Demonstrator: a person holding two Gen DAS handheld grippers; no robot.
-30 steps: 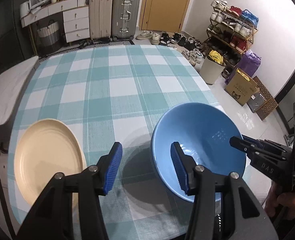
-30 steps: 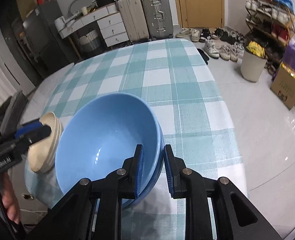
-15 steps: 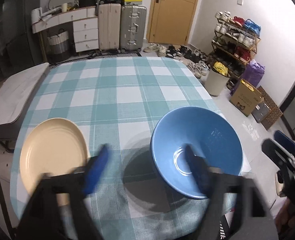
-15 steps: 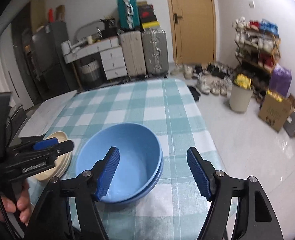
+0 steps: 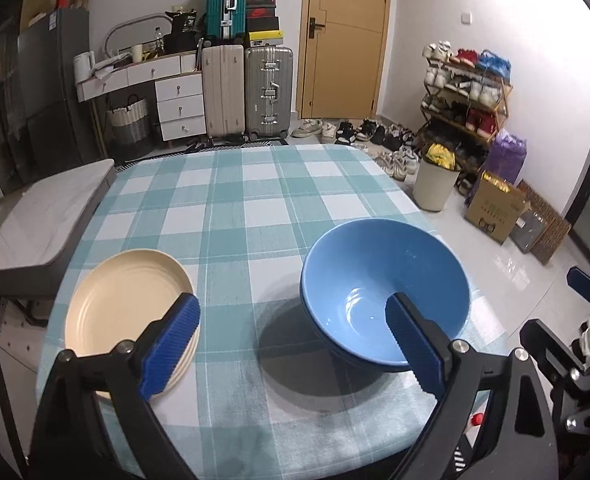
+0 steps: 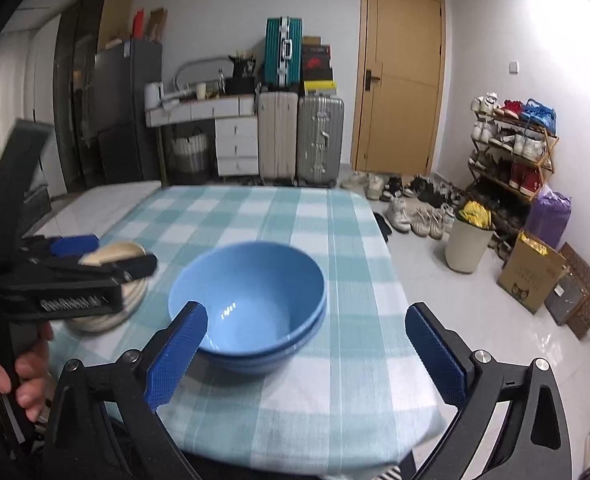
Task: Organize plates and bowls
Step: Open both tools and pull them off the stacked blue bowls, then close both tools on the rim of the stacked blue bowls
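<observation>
Two blue bowls (image 5: 383,292) sit nested and upright on the checked tablecloth (image 5: 235,208), near its right edge. A stack of cream plates (image 5: 127,300) lies to their left. My left gripper (image 5: 291,320) hangs over the near table edge between plates and bowls, its jaws opening with only cloth between them. In the right wrist view the bowls (image 6: 251,304) stand just beyond my right gripper (image 6: 306,312), whose jaws are opening wide and touch nothing. The left gripper (image 6: 109,256) partly hides the plates (image 6: 103,320) there.
A grey bench (image 5: 43,216) adjoins the table's left side. On the floor to the right are a white bin (image 5: 435,184), a cardboard box (image 5: 495,208) and a shoe rack (image 5: 467,92). Suitcases (image 5: 247,92) and drawers line the far wall.
The right gripper let go of the upper blue bowl's rim, opened wide and drew back; the bowl now rests level in the lower one. The left gripper also opened and pulled back.
</observation>
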